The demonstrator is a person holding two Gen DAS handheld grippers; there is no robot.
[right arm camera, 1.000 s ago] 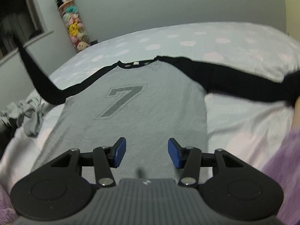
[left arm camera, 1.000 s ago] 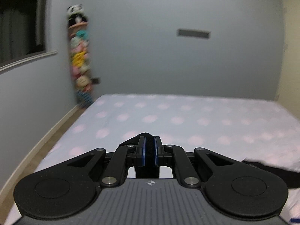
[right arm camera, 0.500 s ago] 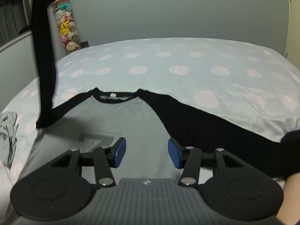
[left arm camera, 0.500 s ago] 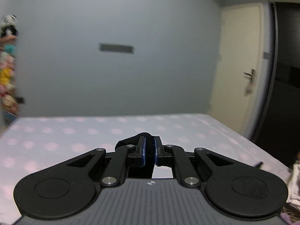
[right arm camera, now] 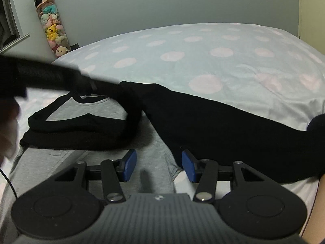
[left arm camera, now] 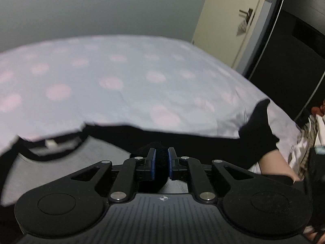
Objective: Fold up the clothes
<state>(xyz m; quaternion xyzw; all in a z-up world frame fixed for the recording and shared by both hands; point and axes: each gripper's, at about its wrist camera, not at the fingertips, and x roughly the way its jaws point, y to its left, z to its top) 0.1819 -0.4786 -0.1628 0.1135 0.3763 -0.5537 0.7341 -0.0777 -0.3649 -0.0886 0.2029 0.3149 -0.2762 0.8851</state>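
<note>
Now lying across the grey chest of the raglan shirt [right arm camera: 85,111], the near black sleeve [right arm camera: 77,136], where half a second back it hung upright at 10 o'clock in the right wrist view. Swung down from wall to bed, the left wrist view. Eased slightly wider in that time, the left gripper [left arm camera: 161,163], jaws nearly together and still pinching black sleeve fabric [left arm camera: 161,158]. Unchanged in spread, the right gripper [right arm camera: 158,165]: half apart, nothing between, over the shirt's grey body at 6 o'clock. Stretched toward 4 o'clock, the other black sleeve [right arm camera: 223,130]. Under everything, a pale bedsheet [right arm camera: 203,57] with pink dots; behind, a grey wall [right arm camera: 162,2]; at 10 o'clock, a clear tube of plush toys [right arm camera: 53,26]; at 2 o'clock in the left view, a cream door [left arm camera: 231,20].
</note>
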